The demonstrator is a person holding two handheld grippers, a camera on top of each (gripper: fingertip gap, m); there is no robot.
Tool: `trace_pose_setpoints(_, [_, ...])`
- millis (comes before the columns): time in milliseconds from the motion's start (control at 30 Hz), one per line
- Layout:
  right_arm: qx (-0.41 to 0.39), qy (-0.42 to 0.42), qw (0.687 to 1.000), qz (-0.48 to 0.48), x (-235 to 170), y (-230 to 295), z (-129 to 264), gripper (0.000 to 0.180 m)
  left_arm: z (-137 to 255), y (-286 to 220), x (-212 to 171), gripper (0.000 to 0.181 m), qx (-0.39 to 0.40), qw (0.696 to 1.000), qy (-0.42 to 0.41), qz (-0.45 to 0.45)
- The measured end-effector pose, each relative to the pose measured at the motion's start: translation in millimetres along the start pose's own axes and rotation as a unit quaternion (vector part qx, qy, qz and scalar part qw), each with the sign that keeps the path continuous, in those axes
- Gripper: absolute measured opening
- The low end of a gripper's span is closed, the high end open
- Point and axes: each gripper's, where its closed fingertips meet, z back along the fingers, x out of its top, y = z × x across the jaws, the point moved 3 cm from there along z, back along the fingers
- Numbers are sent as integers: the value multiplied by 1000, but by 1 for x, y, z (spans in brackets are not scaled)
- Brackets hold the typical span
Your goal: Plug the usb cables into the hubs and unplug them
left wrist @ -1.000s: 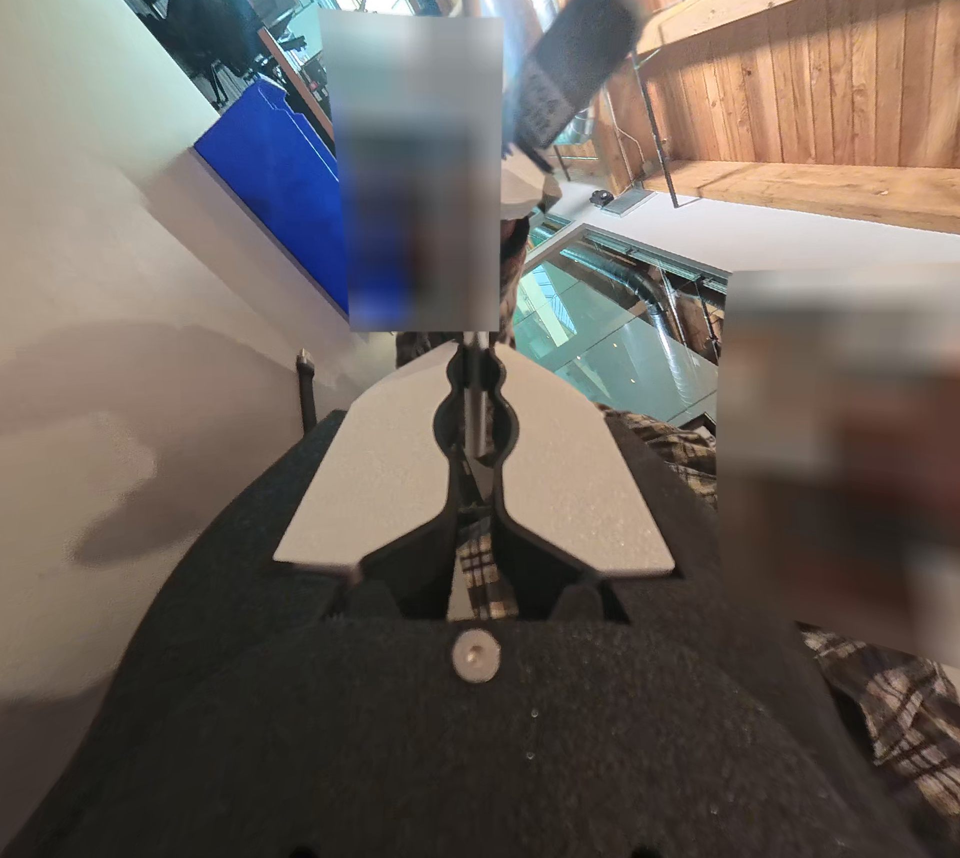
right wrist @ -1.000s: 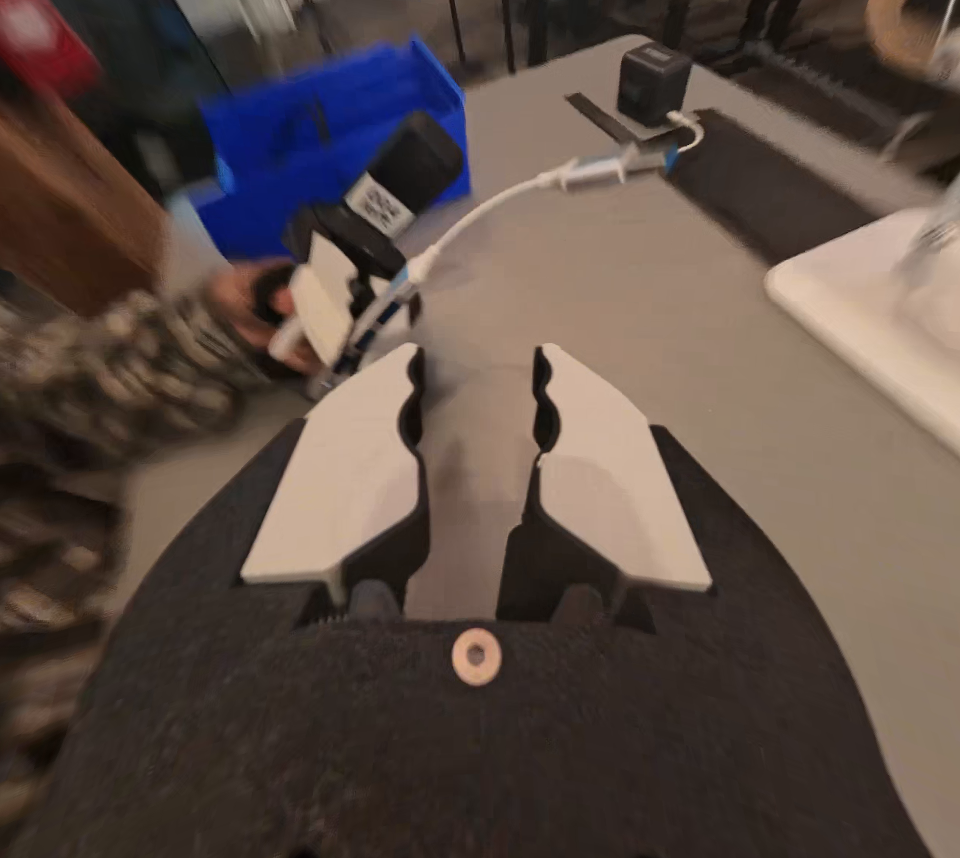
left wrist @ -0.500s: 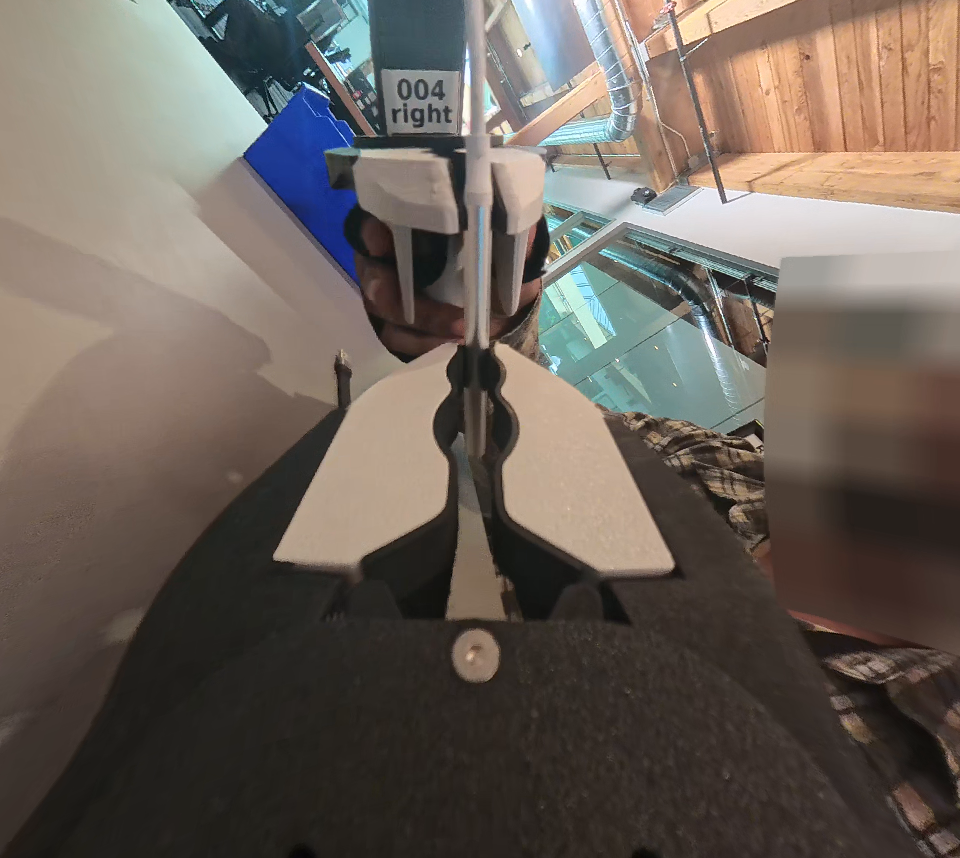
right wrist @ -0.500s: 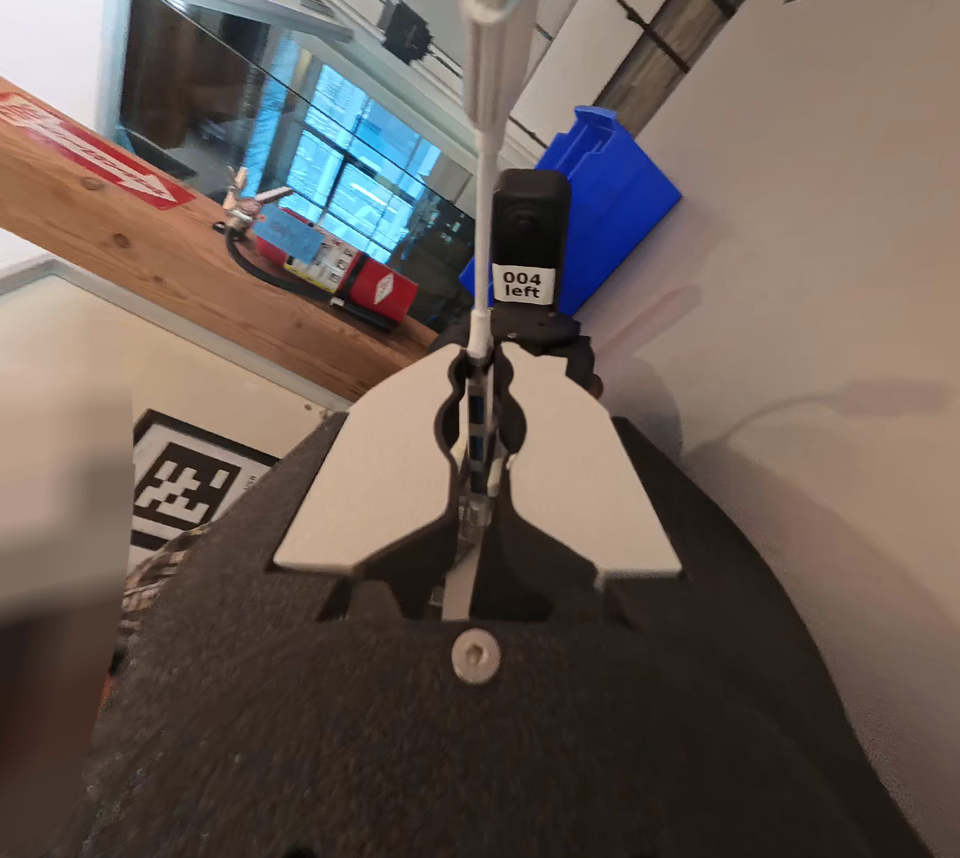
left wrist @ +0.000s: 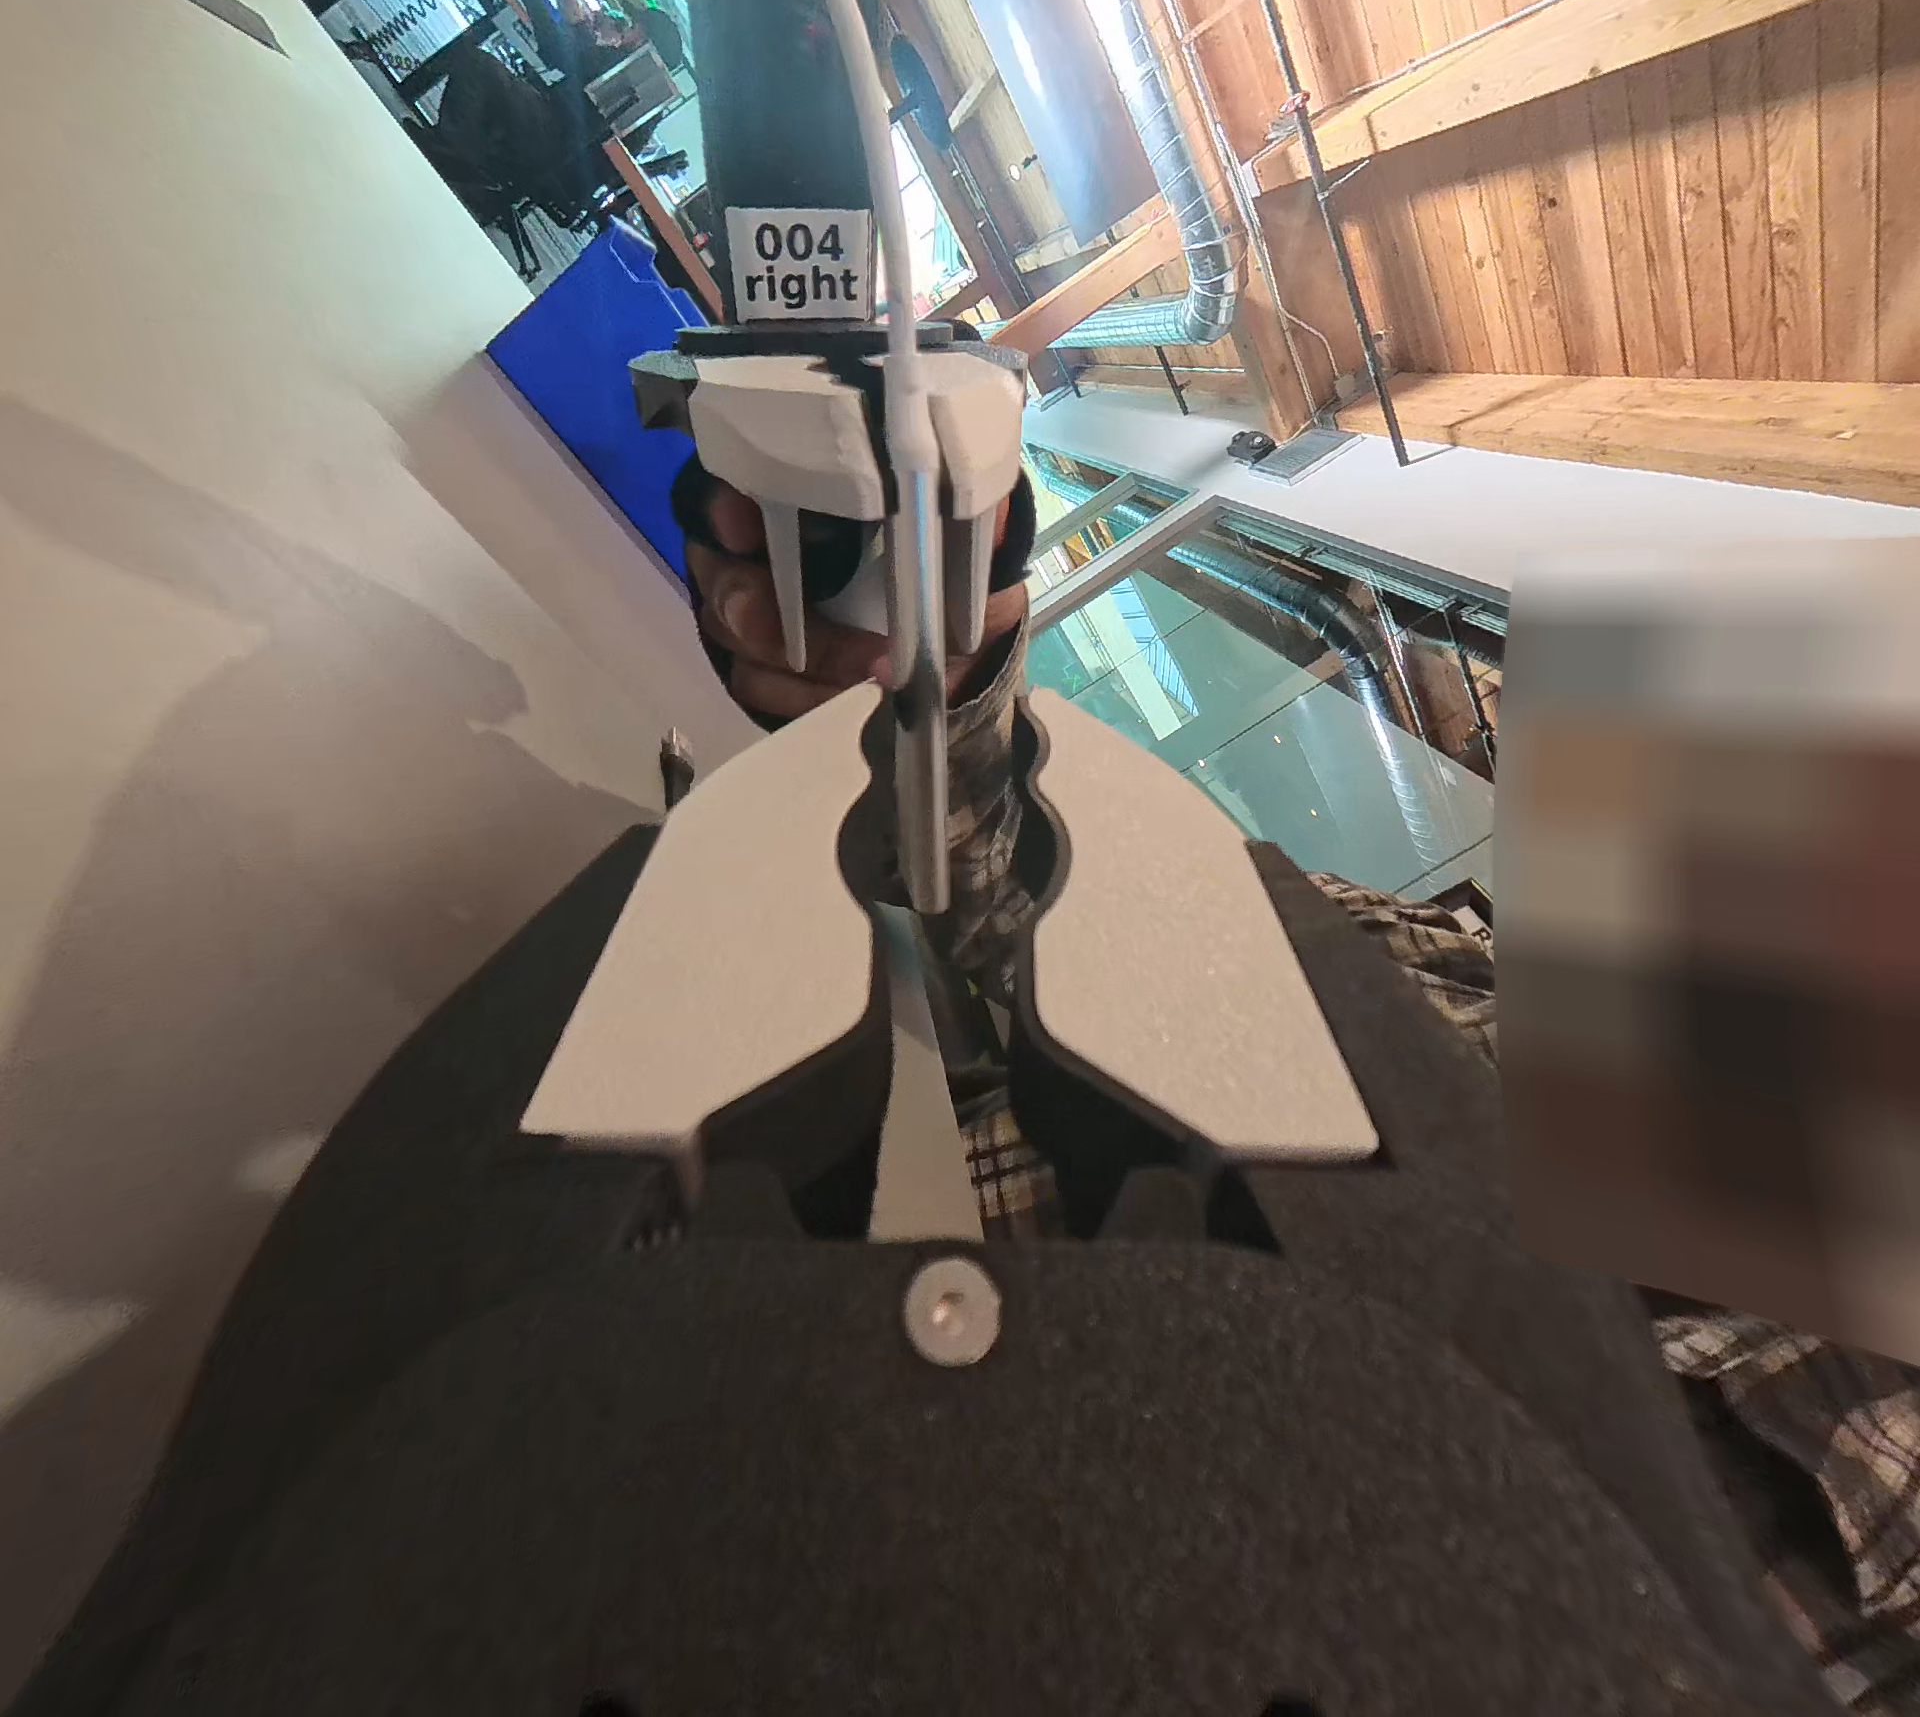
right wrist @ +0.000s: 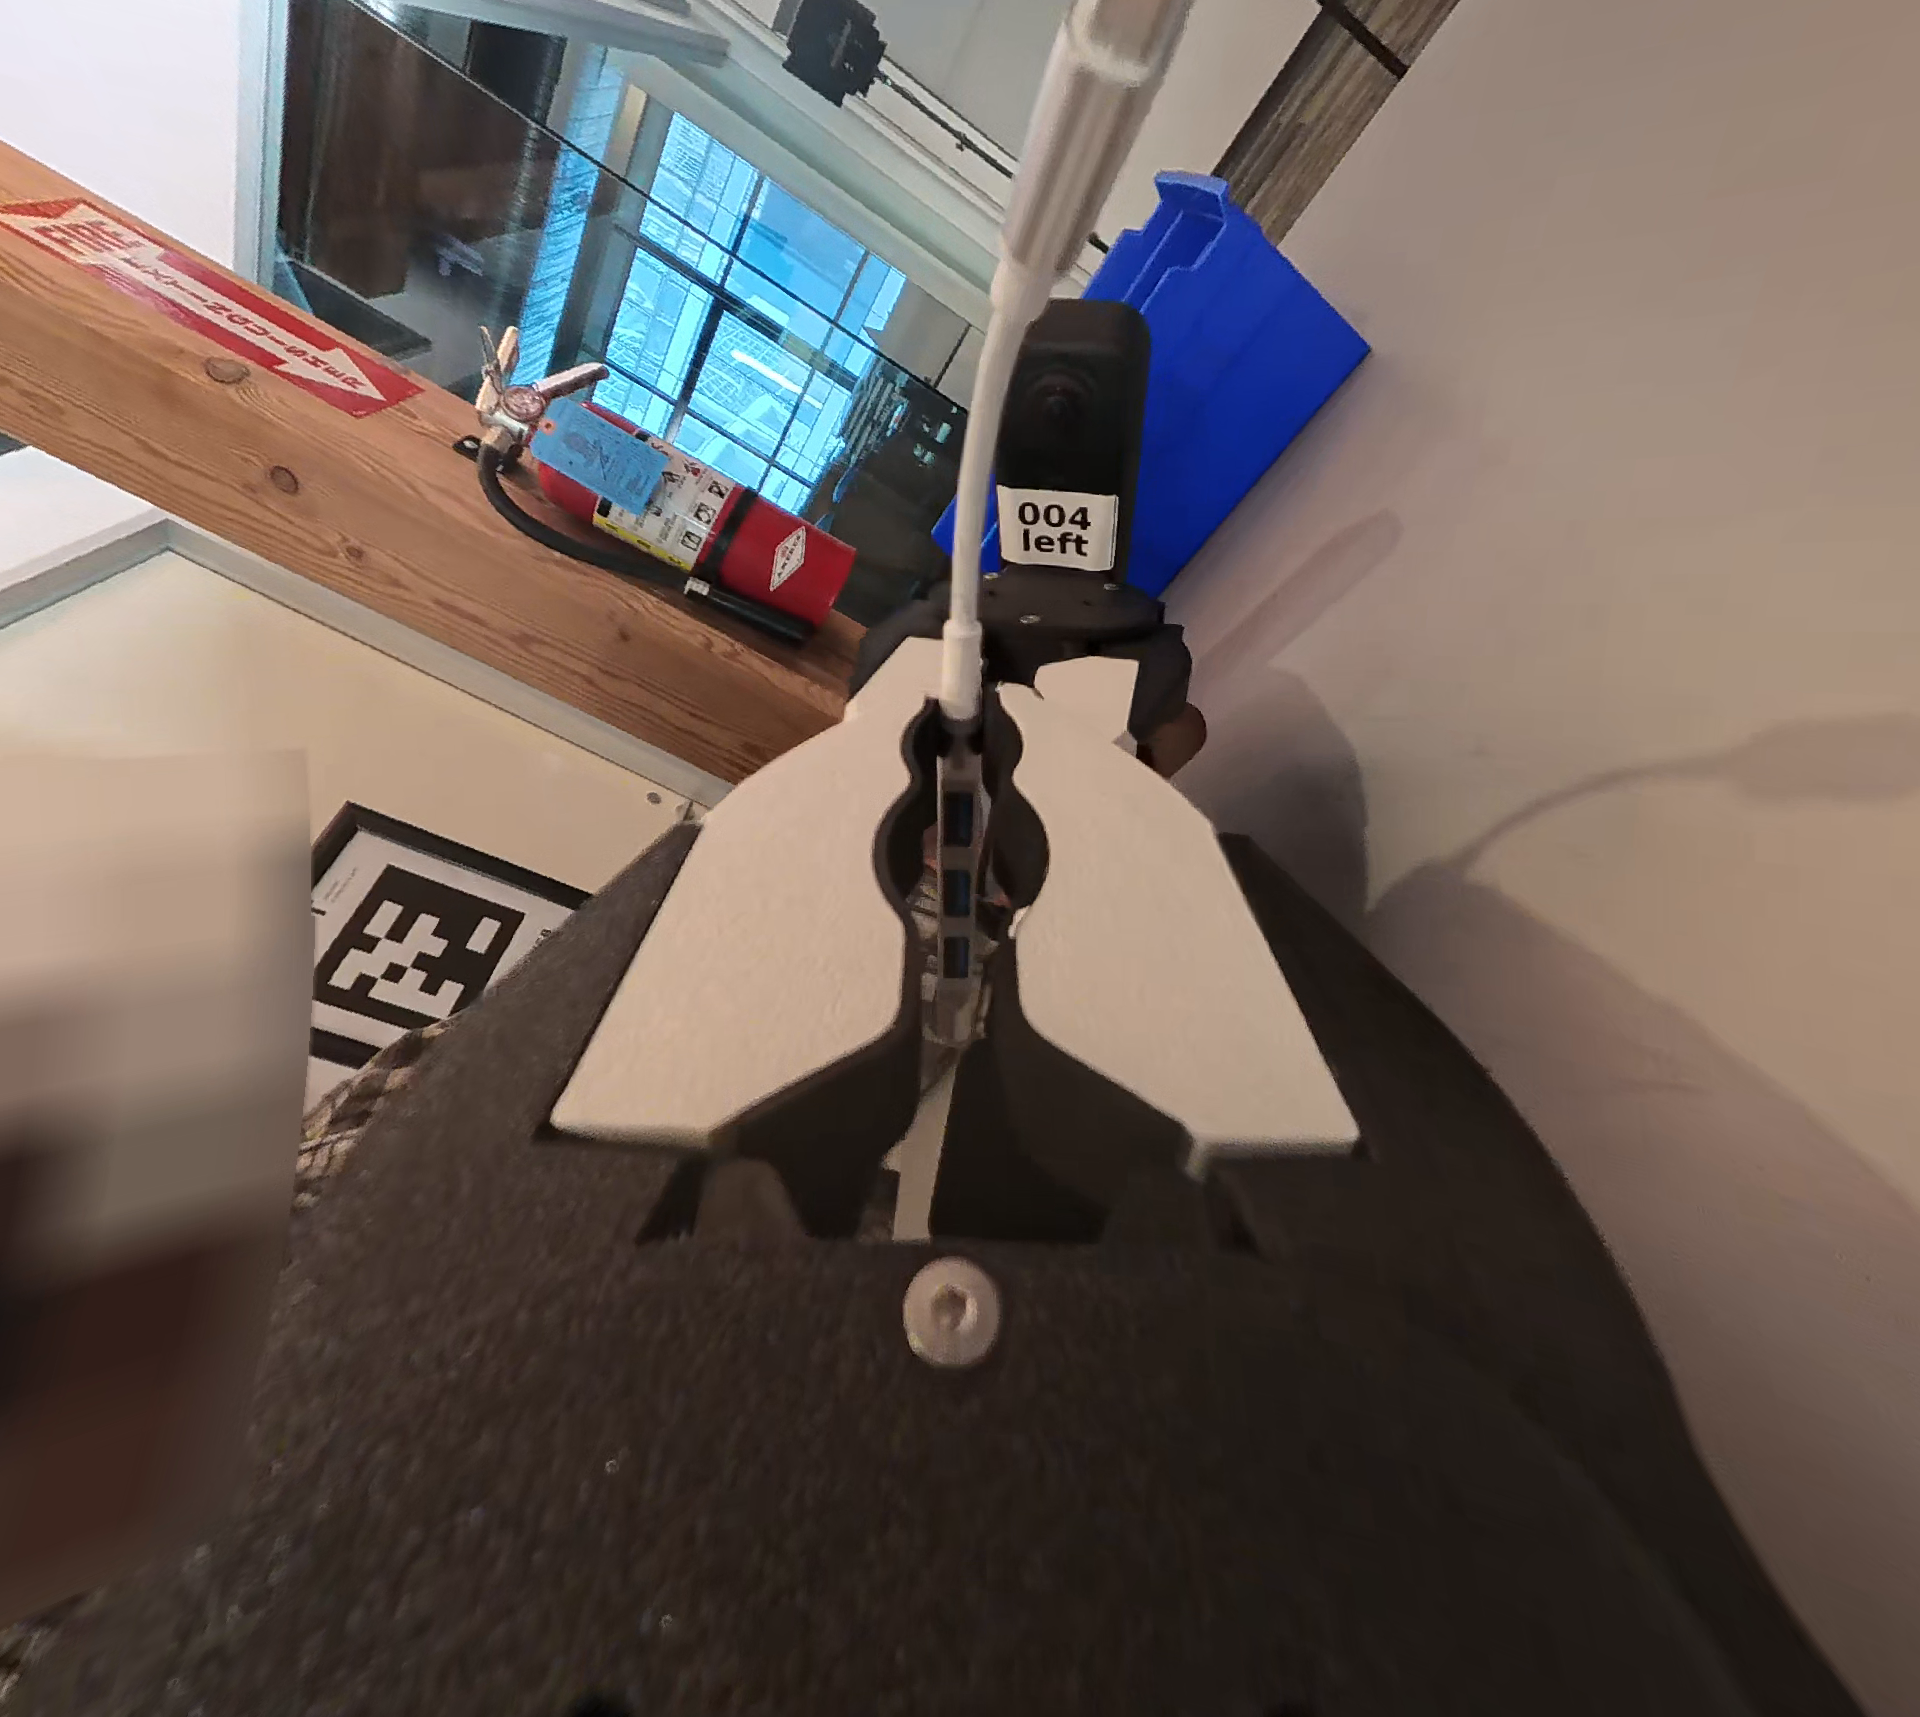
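Right gripper [right wrist: 961,732] clamps the hub [right wrist: 958,888], left gripper [left wrist: 945,732] now open around it; 1 tug on the white cable [right wrist: 977,472] could twist it loose

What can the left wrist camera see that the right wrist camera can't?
Only the left wrist view shows the wooden ceiling and a silver duct. There the left hand-held gripper is open around the silver hub.

Only the right wrist view shows a red fire extinguisher, a black-and-white square marker and the hub's blue ports, with the right hand-held gripper shut on the hub.

Both show the hub, its white cable, the blue bin and each other's gripper.
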Motion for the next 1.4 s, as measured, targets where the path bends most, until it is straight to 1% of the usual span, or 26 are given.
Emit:
trace_pose_setpoints(133, [14,-9,1000,-4,-2,2,-3,7,0,2,-1,9,0,1000,-3,-1])
trace_pose_setpoints(233, [12,-16,1000,2,-2,2,-2,6,0,3,-1,9,-3,1000,-6,7])
trace_pose_setpoints(400, [12,-13,1000,9,-2,2,-1,6,-1,2,-2,8,19,1000,0,-12])
trace_pose_setpoints(567, [8,-22,999,43,-1,5,3,8,-2,1,-1,6,18,1000,-11,-13])
trace_pose_setpoints(700, [-10,-46,995,90,4,7,19,20,3,1,3,7,22,999,-22,-18])
trace_pose_setpoints(800, [-49,-44,987,144,0,4,40,28,7,2,6,6,23,999,-30,-15])
trace_pose_setpoints(900, [-104,-21,973,205,-11,-4,68,35,10,0,9,7,28,999,-33,-22])
trace_pose_setpoints(967, [-138,0,958,253,-20,-8,88,39,12,-1,10,6,35,998,-33,-31])
trace_pose_setpoints(1133, [-223,67,899,372,-44,-15,130,52,16,-2,13,6,40,998,-37,-39])
trace_pose_setpoints(1267, [-242,114,854,447,-62,-14,141,57,17,-2,13,6,51,997,-32,-49])
trace_pose_setpoints(1300, [-240,120,847,459,-67,-13,140,58,17,-1,13,6,52,997,-31,-52])
trace_pose_setpoints(1400, [-216,131,843,475,-80,-8,134,59,19,2,13,6,52,997,-33,-47])
